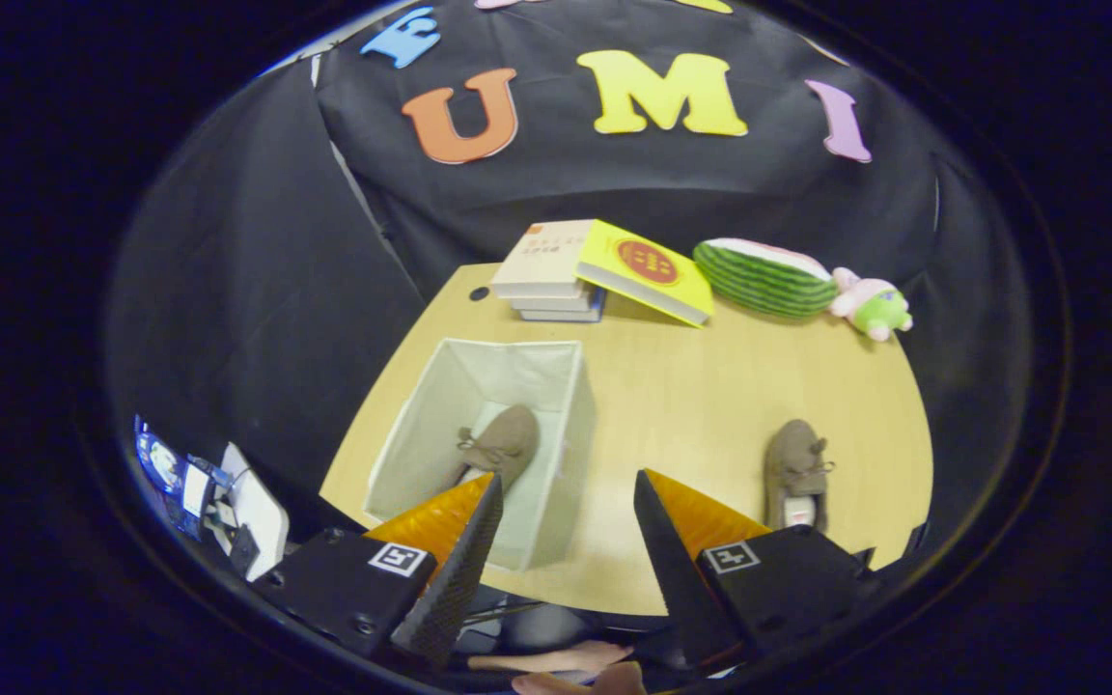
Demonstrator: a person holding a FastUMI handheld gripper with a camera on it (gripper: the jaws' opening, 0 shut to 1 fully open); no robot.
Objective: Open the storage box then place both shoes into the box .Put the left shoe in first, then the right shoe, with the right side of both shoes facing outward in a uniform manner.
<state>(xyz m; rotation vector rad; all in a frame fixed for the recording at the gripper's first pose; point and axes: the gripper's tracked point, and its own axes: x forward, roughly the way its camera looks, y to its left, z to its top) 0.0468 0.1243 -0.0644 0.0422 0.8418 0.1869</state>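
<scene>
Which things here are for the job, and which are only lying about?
Job: box, open; shoe inside it; shoe on the table; gripper, jaws open, holding nothing.
Lying about: books, watermelon toy, plush toy.

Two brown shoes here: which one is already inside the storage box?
The shoe just beyond one finger of the open, empty tool lies inside the white fabric storage box. The other shoe sits on the bare table, outside the box.

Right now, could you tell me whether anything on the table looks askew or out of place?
The yellow book lies tilted, propped against the book stack. One shoe sits in the open box; the other shoe remains outside. The gripper is open.
</scene>
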